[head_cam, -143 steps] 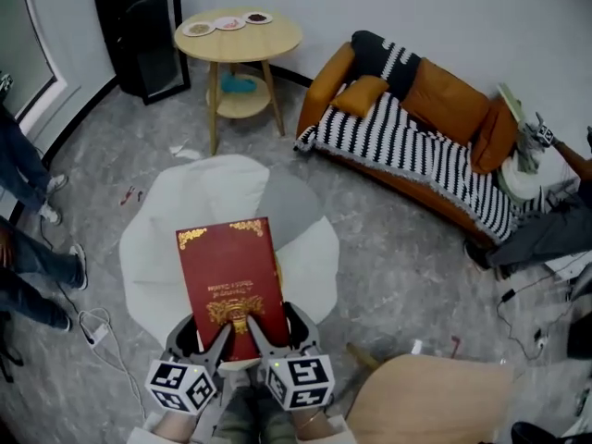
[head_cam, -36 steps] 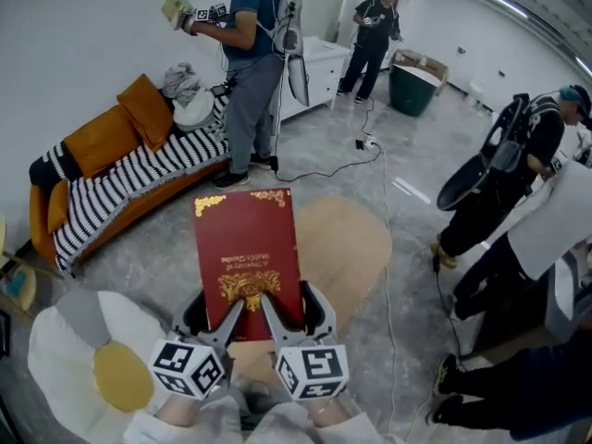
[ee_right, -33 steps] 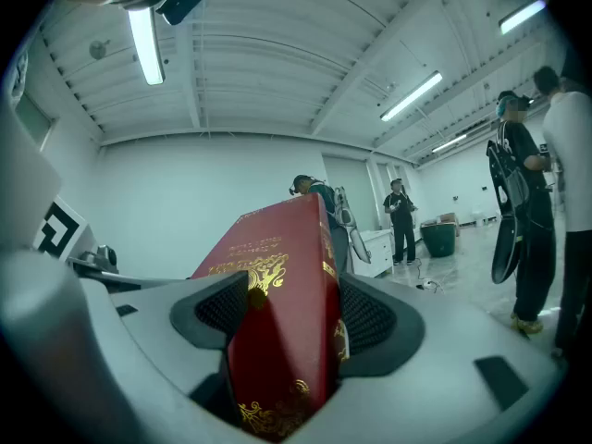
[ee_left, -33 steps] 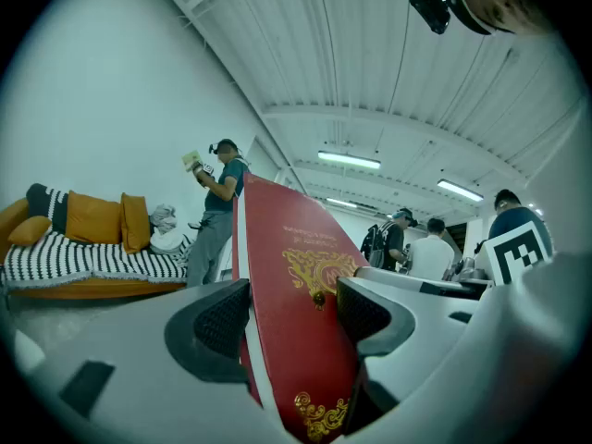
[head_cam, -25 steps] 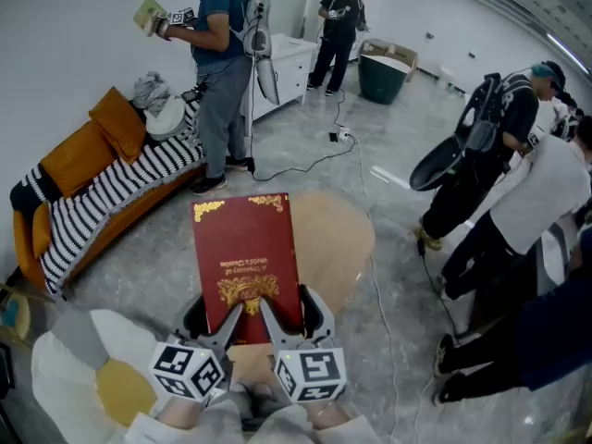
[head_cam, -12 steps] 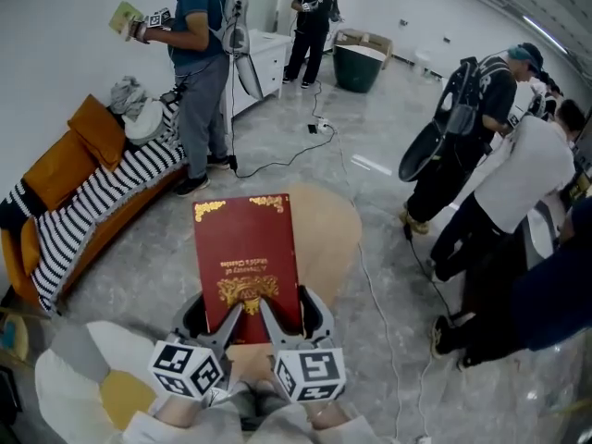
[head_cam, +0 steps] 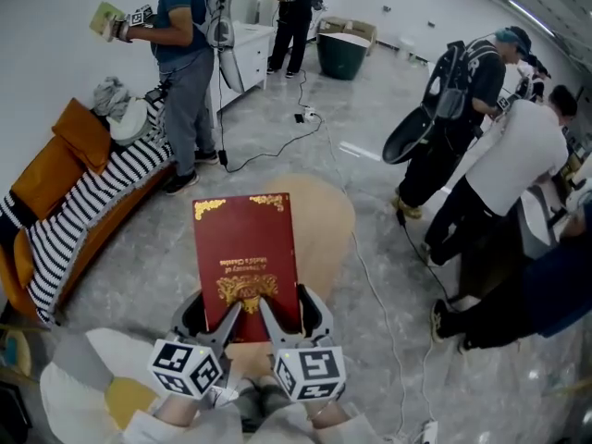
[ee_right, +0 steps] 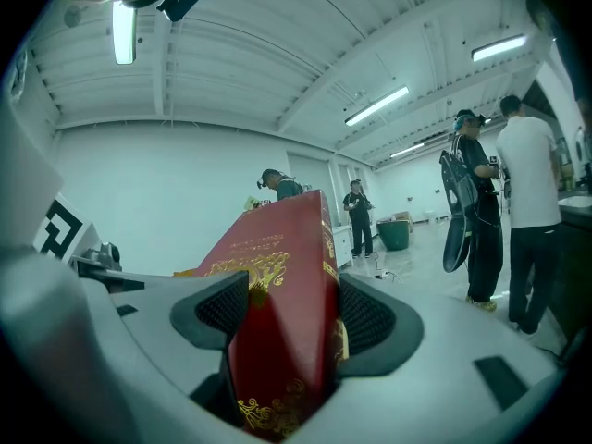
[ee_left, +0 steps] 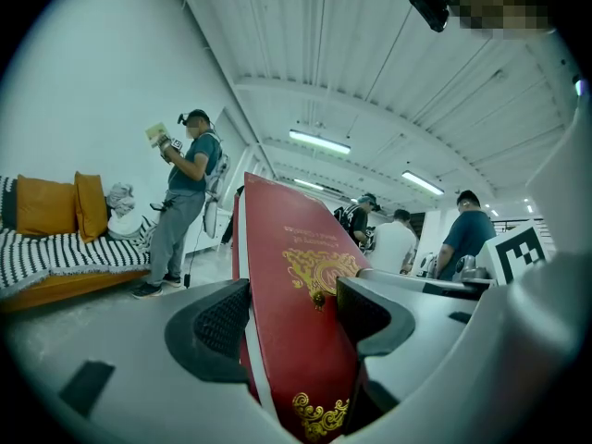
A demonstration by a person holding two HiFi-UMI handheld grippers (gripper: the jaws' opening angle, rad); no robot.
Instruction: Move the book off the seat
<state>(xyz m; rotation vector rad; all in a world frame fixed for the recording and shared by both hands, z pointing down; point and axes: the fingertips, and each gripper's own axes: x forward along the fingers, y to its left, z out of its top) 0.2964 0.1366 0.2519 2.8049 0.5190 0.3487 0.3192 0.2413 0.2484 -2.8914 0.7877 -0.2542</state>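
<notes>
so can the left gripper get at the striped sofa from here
Probably not as things stand: the left gripper has its jaws shut on the red book, as does the right gripper, and the sofa lies across bare floor at far left.

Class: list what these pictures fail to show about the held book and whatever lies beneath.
Title of book: head view, gold print too small.
Book's near edge: head view, covered by the left gripper and right gripper.
Tan surface beneath: head view, book hides most; contact cannot be told.
</notes>
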